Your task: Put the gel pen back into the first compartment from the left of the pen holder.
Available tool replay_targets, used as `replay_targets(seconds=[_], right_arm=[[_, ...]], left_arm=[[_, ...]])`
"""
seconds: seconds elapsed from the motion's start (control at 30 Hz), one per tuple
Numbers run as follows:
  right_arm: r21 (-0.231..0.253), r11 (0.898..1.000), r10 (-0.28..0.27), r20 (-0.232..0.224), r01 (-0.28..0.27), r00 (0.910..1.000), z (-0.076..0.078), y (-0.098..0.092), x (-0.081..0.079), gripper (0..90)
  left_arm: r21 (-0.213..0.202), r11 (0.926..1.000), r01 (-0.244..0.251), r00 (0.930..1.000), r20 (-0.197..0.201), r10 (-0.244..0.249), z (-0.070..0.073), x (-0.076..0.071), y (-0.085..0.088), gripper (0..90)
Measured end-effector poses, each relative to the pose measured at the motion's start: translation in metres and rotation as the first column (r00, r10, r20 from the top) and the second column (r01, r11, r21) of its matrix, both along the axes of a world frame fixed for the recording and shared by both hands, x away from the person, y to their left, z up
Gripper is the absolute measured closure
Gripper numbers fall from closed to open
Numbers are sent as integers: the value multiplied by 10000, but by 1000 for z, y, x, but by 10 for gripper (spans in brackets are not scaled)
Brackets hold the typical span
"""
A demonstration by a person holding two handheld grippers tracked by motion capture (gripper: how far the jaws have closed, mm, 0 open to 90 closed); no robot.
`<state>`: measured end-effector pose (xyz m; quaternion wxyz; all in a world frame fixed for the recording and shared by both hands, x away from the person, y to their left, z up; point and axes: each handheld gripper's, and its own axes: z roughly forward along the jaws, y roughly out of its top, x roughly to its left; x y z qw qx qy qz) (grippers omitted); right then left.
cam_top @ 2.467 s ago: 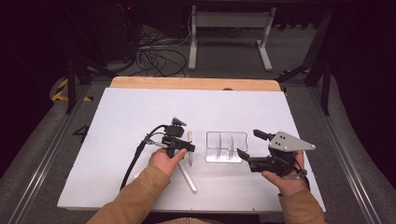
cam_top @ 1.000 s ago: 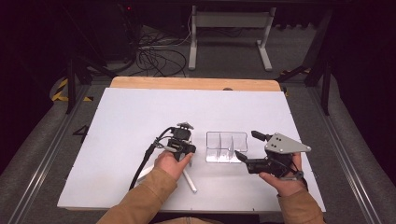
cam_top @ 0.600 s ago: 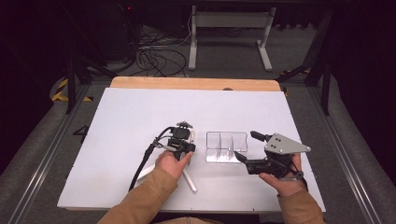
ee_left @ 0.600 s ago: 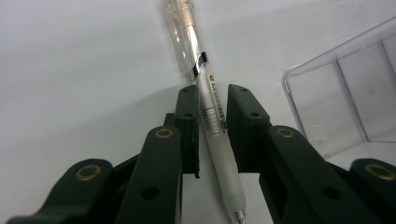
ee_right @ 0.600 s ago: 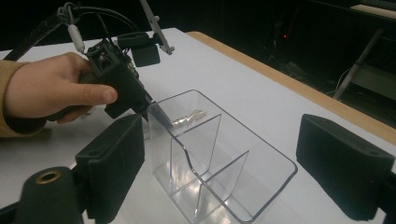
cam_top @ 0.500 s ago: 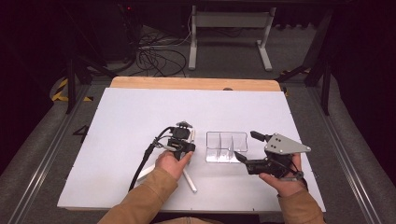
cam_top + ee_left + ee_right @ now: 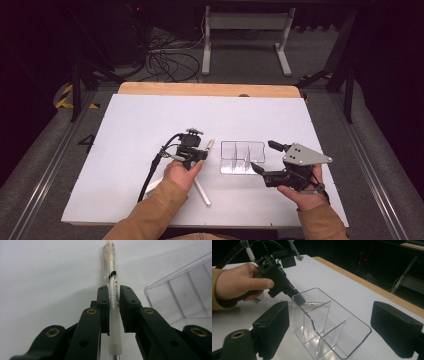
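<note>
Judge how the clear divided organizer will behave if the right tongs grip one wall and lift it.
The clear organizer tray looks thin-walled and hollow, so it is probably light and stiff. Its glossy walls could slip between the open right tongs. Sitting low and wide on the table, it seems unlikely to tip, more likely to slide if pushed.

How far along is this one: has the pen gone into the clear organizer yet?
Not yet. Done: the left gripper has closed on the pen beside the organizer. In hand: the pen, low over the table. The right gripper is open at the organizer. Left: the compartments look empty, so the pen isn't in.
</note>
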<state>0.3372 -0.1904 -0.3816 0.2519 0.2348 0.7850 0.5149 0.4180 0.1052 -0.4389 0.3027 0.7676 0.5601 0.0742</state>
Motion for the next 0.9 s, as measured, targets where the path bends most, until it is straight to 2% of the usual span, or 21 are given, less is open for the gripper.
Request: replay_targets(seconds=[0.2, 0.4, 0.43, 0.5, 0.6, 0.63, 0.67, 0.83, 0.9], right_arm=[[-13, 10000, 34, 11, -34, 10000, 0, 0, 0, 160], [-40, 10000, 61, 22, -61, 10000, 0, 1, 0, 160], [-35, 10000, 59, 29, -59, 10000, 0, 1, 0, 160], [-29, 10000, 51, 36, -51, 10000, 0, 1, 0, 160], [-24, 10000, 45, 15, -45, 10000, 0, 0, -1, 160], [-17, 10000, 56, 22, -56, 10000, 0, 0, -1, 160], [-11, 10000, 60, 23, -60, 10000, 0, 0, -1, 160], [-19, 10000, 43, 70, -43, 10000, 1, 0, -1, 160], [-3, 10000, 60, 75, -60, 10000, 1, 0, -1, 160]], left_arm=[[-207, 9997, 109, 9984, 559, -97, 10, -4, 9, 793], [-86, 9981, 605, 9919, 1125, -591, 23, -9, 18, 793], [-258, 9974, 676, 9920, 1083, -645, 25, -11, 19, 793], [-98, 9964, 846, 9881, 1300, -826, 31, -13, 23, 793], [-273, 9938, 1074, 9847, 1411, -1025, 40, -18, 28, 794], [-153, 9932, 1155, 9817, 1542, -1118, 44, -20, 30, 794], [-293, 9919, 1234, 9814, 1514, -1177, 48, -22, 32, 794], [-182, 9844, 1749, 9677, 1876, -1684, 66, -30, 41, 793], [-185, 9817, 1897, 9656, 1849, -1831, 72, -33, 44, 794]])
